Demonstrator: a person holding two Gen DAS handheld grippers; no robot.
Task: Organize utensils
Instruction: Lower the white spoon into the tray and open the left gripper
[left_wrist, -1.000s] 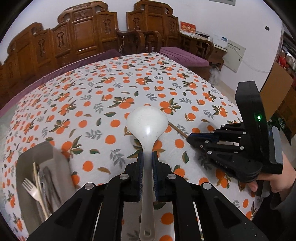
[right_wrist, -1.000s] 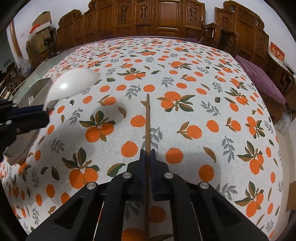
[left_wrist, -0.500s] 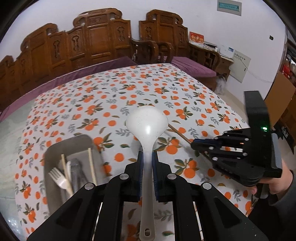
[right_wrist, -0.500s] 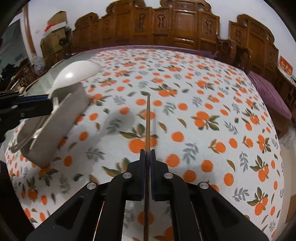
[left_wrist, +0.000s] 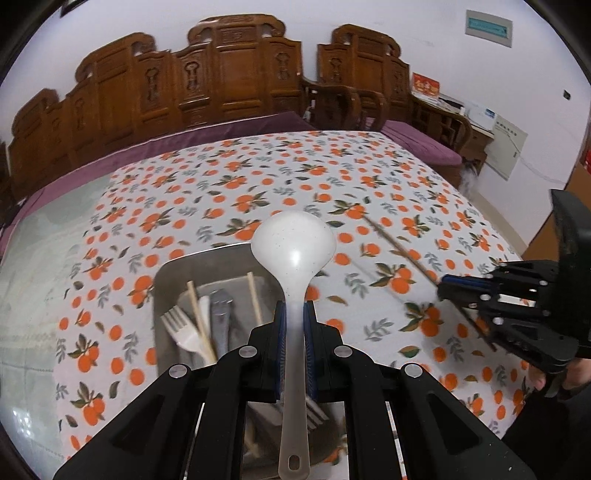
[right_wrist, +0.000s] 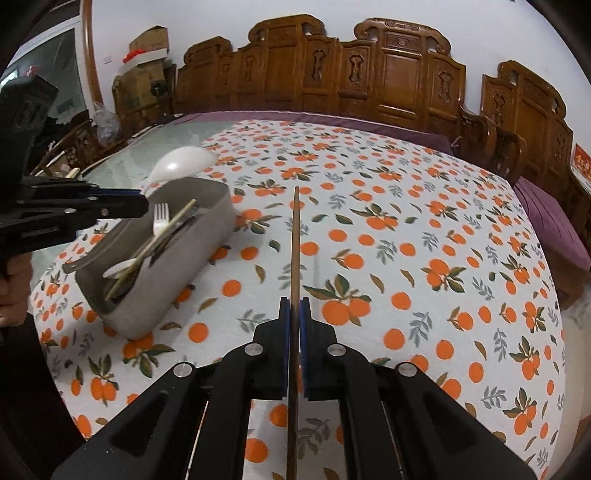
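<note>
1. Left tool is clamping the ladle above the tray.
2. Right tool is gripping a chopstick over the counter.
3. Next, I'd say: lowering both into that tray.

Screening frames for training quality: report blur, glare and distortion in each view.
Left wrist view: fisheye bends the room, glare spot on the white ladle, the chopstick and tablecloth at right are motion-smeared. Right wrist view: same bending, dark corners, metal tray fairly sharp.
</note>
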